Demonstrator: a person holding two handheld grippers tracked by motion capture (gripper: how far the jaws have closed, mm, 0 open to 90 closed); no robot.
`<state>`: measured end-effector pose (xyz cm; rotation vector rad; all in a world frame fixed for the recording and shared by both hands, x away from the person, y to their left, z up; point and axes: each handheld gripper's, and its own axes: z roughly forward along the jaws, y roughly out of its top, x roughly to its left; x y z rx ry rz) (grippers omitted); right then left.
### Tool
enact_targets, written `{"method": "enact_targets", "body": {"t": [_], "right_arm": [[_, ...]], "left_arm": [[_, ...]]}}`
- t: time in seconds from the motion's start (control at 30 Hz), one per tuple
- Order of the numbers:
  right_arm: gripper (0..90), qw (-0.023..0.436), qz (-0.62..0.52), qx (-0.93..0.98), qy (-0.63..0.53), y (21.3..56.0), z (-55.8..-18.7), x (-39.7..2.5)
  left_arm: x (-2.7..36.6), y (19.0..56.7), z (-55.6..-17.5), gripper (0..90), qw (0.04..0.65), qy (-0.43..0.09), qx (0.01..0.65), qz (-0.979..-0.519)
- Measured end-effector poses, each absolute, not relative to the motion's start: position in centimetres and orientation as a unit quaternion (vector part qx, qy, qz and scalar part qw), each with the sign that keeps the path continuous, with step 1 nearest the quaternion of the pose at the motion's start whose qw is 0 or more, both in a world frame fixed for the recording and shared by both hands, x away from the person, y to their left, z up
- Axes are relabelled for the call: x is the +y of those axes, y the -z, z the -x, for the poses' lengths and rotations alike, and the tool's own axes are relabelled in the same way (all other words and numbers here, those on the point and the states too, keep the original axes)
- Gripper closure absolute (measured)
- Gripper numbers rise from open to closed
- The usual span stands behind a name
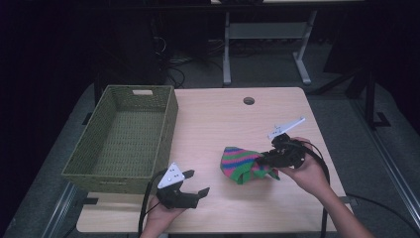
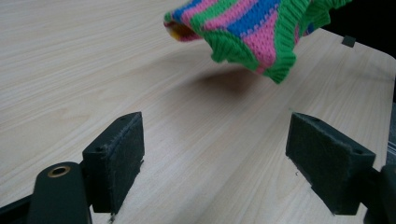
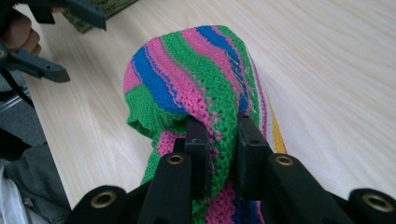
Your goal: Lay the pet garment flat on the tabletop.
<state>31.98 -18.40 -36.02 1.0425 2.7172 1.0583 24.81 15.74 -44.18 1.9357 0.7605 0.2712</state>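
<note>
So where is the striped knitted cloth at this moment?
In the high view, the striped knitted cloth is right of the table's centre, pinched by the right hand-held gripper, well right of the woven basket.

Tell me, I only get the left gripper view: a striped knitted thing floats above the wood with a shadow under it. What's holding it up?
Observer: The right gripper has it; its fingers pinch a fold of the knitted cloth.
Operator: Is anyone holding that gripper?
Observer: Yes, a person's hand grips it, at the right side of the table.
Operator: Anywhere to put the cloth?
Observer: A green woven basket stands on the table's left part; nothing shows inside it.
Operator: And my own gripper?
Observer: The left gripper sits open in front of that basket, apart from the cloth.
</note>
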Motion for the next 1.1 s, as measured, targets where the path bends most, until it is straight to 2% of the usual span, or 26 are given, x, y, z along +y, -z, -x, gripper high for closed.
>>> {"method": "enact_targets", "body": {"t": [0.27,0.67,1.1], "right_arm": [[77.5,0.005,-0.33,0.881,-0.34,38.2,-30.7,-17.6],[76.4,-0.013,-0.335,0.886,-0.319,41.8,-31.1,-16.4],[69.4,-0.046,-0.343,0.886,-0.308,43.4,-31.4,-16.6]], "left_arm": [[15.6,44.3,-24.8,19.1,0.498,-0.111,0.312,-0.802],[15.7,44.3,-24.8,19.2,0.495,-0.109,0.311,-0.804],[15.6,44.3,-24.8,19.2,0.493,-0.11,0.31,-0.806]]}}
